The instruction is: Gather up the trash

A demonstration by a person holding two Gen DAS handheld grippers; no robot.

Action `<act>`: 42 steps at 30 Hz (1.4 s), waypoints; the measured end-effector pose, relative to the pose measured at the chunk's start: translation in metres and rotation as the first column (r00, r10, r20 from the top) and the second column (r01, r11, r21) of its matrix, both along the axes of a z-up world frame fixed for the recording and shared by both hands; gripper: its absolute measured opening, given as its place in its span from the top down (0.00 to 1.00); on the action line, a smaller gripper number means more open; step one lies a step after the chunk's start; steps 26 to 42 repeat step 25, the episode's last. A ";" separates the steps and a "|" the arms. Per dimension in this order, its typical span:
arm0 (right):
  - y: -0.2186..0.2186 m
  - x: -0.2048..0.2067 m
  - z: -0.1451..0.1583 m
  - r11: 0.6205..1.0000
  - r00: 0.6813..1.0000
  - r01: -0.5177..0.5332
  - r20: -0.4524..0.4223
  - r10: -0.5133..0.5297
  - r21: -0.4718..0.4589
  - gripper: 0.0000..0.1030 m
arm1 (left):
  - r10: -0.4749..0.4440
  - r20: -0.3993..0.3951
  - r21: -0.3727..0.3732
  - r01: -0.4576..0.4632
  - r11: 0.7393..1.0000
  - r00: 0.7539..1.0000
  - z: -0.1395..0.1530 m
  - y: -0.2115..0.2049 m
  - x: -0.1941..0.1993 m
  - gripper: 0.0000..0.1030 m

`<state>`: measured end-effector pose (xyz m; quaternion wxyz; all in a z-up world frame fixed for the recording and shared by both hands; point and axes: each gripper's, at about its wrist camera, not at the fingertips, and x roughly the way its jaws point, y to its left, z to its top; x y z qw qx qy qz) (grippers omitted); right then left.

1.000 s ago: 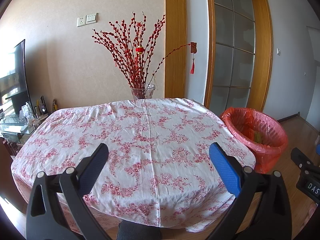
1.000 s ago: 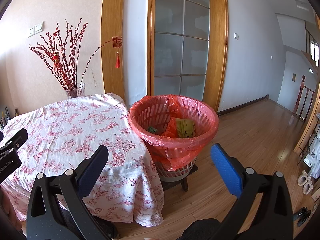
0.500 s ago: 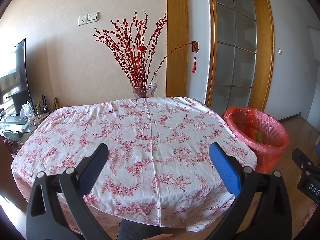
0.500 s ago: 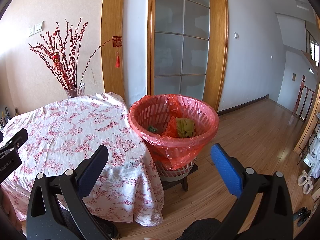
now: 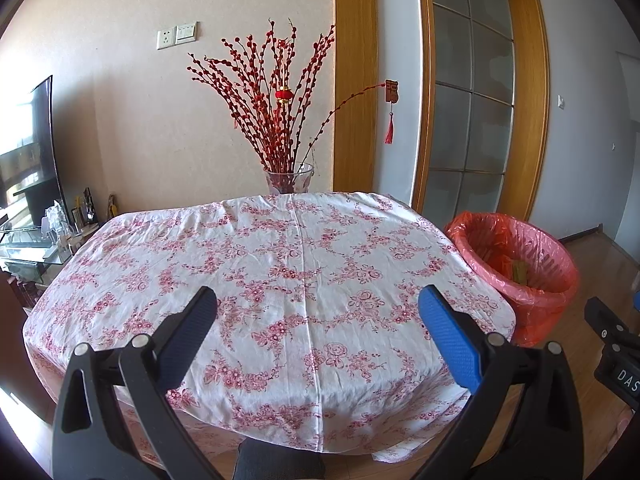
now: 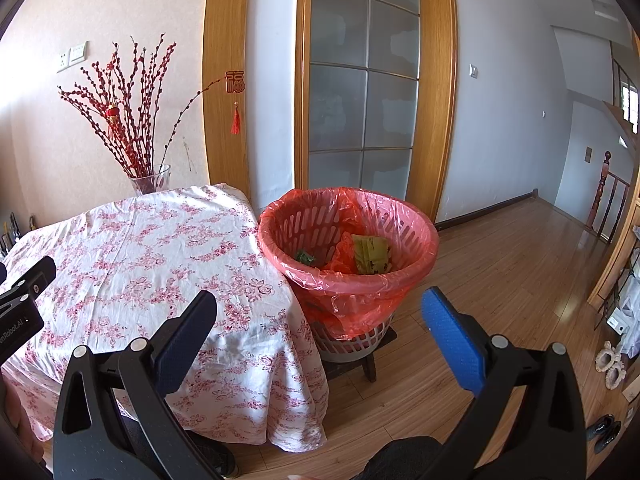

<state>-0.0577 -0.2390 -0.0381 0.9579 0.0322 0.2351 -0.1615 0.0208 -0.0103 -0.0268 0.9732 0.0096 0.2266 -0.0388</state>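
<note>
A white basket lined with a red plastic bag [image 6: 352,276] stands on a low dark stool right of the table; it also shows at the right of the left wrist view as the red-lined bin [image 5: 520,280]. Inside lie a yellow-green wrapper [image 6: 372,254] and a small green scrap [image 6: 305,257]. My left gripper [image 5: 318,322] is open above the near part of the flowered tablecloth [image 5: 280,264], nothing between its fingers. My right gripper [image 6: 320,326] is open too, held in front of the bin. No trash shows on the cloth.
A glass vase of red berry branches [image 5: 286,178] stands at the table's far edge by the wall. Behind the bin is a wooden-framed glass door [image 6: 360,92]. Wooden floor [image 6: 500,280] spreads to the right. A TV and glass shelf [image 5: 28,200] sit at the left.
The left wrist view has lifted slightly, so the table sits a little lower in frame. The right gripper has barely moved. Both stay open and empty.
</note>
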 end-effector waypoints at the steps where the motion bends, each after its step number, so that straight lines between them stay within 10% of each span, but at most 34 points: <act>1: 0.000 -0.001 0.000 1.000 1.000 0.000 0.000 0.000 0.000 0.02 | 0.000 0.000 0.000 0.000 1.000 1.000 0.000 0.000 0.000 0.04; 42: 0.000 0.000 0.000 1.000 1.000 -0.001 -0.002 0.001 0.000 0.02 | -0.008 -0.006 0.005 0.008 1.000 1.000 0.001 -0.003 0.001 0.04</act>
